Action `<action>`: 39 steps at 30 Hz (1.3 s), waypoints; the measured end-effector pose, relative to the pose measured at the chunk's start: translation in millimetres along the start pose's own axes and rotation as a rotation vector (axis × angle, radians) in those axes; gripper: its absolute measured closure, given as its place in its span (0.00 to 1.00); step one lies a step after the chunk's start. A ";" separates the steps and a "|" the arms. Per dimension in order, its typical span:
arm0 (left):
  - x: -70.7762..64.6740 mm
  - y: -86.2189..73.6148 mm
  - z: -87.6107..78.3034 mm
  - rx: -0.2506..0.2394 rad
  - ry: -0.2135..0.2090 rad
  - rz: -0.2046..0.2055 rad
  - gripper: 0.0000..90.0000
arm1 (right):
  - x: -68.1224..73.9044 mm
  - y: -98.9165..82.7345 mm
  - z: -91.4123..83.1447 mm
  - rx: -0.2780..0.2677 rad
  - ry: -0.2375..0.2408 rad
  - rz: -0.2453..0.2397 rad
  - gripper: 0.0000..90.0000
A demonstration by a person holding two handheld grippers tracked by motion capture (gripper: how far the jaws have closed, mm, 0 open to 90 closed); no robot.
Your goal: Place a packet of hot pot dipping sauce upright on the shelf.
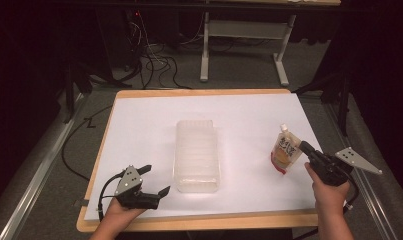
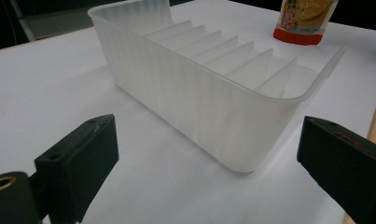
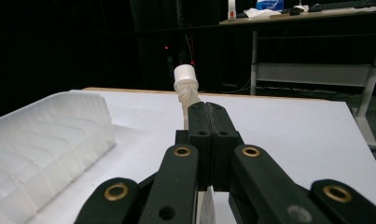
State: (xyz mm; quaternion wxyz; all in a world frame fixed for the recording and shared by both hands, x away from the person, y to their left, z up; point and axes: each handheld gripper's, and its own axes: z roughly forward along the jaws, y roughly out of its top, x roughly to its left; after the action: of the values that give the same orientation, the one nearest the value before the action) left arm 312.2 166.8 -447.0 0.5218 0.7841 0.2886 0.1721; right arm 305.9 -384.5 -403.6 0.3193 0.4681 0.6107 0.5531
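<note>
A clear ribbed plastic container (image 1: pixel 197 155) lies lengthwise in the middle of the white sheet (image 1: pixel 149 120). An orange and white spouted pouch (image 1: pixel 285 150) stands tilted at the right. My right gripper (image 1: pixel 304 146) is shut on the pouch's right edge. In the right gripper view the jaws (image 3: pixel 206 109) press together, a thin white sliver shows between them, and the pouch's white cap (image 3: pixel 185 77) rises just beyond. My left gripper (image 1: pixel 156 180) rests open near the front left, pointing at the container (image 2: pixel 199 93). Nothing sits between its jaws (image 2: pixel 209 140). The pouch (image 2: pixel 307 18) stands behind the container.
The white sheet covers a wooden board whose front edge (image 1: pixel 189 222) runs just before my hands. Beyond the table's far edge stand a white desk frame (image 1: pixel 205 45) and black cables (image 1: pixel 154 62) on the grey floor. The container (image 3: pixel 45 135) lies left of my right gripper.
</note>
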 end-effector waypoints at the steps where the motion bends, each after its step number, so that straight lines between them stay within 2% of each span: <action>1: 0.0 0.0 0.0 0.000 0.000 0.000 0.07 | -0.2 0.0 0.0 -0.001 0.000 -0.005 1.00; 8: 0.2 0.0 -0.2 0.000 -0.001 0.000 0.07 | 0.9 0.7 0.7 0.001 0.012 -0.004 0.93; 10: 0.3 0.0 -0.3 -0.001 0.000 0.000 0.07 | 1.0 1.0 0.7 0.006 0.028 0.006 0.88; 18: 0.2 0.1 -0.3 -0.001 -0.001 0.000 0.07 | 6.3 0.4 3.6 0.042 0.036 -0.020 0.67; 25: 0.5 0.1 -1.1 -0.006 0.002 -0.002 0.07 | 8.7 -2.9 6.1 0.077 0.020 -0.028 0.57; 30: 0.4 0.3 -1.3 -0.007 0.001 -0.003 0.07 | 8.2 -8.4 9.7 0.121 0.033 -0.021 0.56; 36: 0.5 0.5 -2.2 -0.008 0.000 -0.004 0.07 | 10.1 -16.4 19.8 0.222 0.044 -0.026 0.55; 38: 0.5 0.5 -2.4 -0.011 0.001 -0.004 0.07 | 10.7 -20.6 24.1 0.258 0.026 -0.009 0.59; 39: 0.5 0.5 -2.4 -0.011 0.001 -0.004 0.07 | 10.7 -20.6 24.1 0.258 0.026 -0.009 0.59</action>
State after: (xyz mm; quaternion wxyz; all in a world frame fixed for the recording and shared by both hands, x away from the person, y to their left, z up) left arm 311.4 168.7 -445.6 0.5262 0.7806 0.2897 0.1729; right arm 319.5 -364.5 -426.7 0.2511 0.4952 0.6831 0.4745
